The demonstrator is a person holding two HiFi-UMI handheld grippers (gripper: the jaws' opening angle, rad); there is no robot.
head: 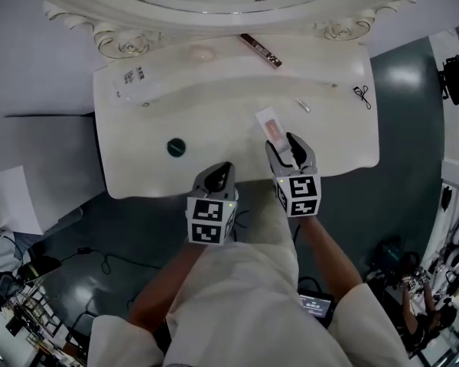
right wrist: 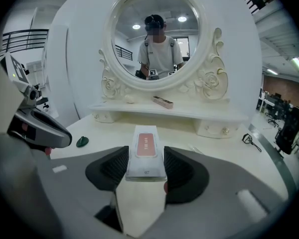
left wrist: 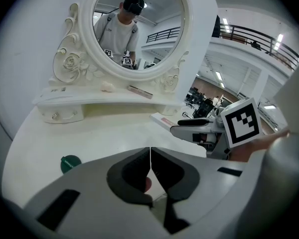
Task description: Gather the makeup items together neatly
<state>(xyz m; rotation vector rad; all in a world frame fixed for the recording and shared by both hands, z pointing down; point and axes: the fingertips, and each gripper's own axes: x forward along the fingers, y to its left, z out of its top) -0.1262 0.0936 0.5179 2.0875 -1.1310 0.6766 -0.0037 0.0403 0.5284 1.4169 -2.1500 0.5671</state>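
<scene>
On a white vanity bench [head: 214, 151] with a scalloped front, an ornate oval mirror [right wrist: 157, 34] rises above a raised back shelf [head: 321, 60]. A person stands at the bench's front edge with a gripper in each hand.

The right gripper [head: 284, 141] has its jaws clamped on the near end of a flat white box with a pink panel [right wrist: 145, 151]. The box points toward the mirror over the bench's front middle.

The left gripper [head: 222, 169], just beside it at the front edge, has its jaws pressed together and empty.

A slim brown and pink case [head: 261, 50] lies slanted on the shelf. A black eyelash curler [head: 362, 95] sits near the bench's right edge. A round dark green lid [head: 176, 147] lies left of the grippers. A small pale tube [head: 303, 105] rests between the box and the curler.
</scene>
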